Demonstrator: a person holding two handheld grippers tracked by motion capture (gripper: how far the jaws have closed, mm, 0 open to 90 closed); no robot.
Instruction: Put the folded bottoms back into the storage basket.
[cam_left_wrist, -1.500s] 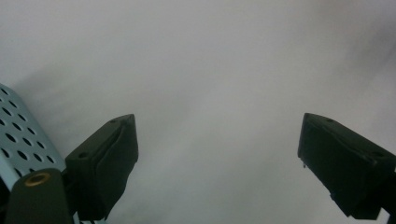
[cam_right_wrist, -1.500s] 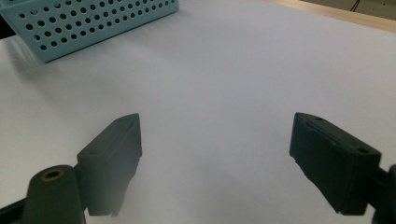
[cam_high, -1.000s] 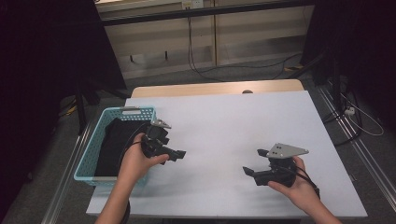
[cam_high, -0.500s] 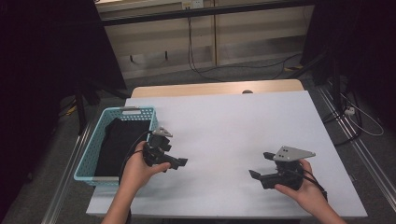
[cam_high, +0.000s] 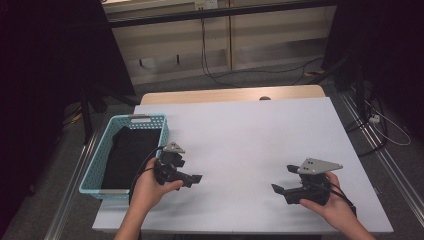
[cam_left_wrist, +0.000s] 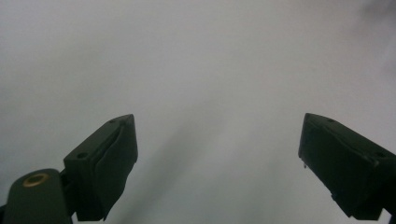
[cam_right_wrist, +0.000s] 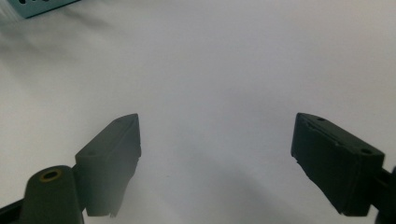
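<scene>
Left gripper (cam_high: 192, 178) low over white table (cam_high: 250, 145), just right of turquoise basket (cam_high: 100, 162); jaws spread wide, nothing between them, bare table surface ahead in left gripper view. Right gripper (cam_high: 282, 190) near table's front right, well apart from left gripper, jaws also wide apart and empty, pointing toward table's left. Basket sits at table's left edge, black cloth (cam_high: 127, 152) lying inside it. Basket corner (cam_right_wrist: 42, 5) visible at top left of right gripper view. Neither gripper touches basket or cloth.
</scene>
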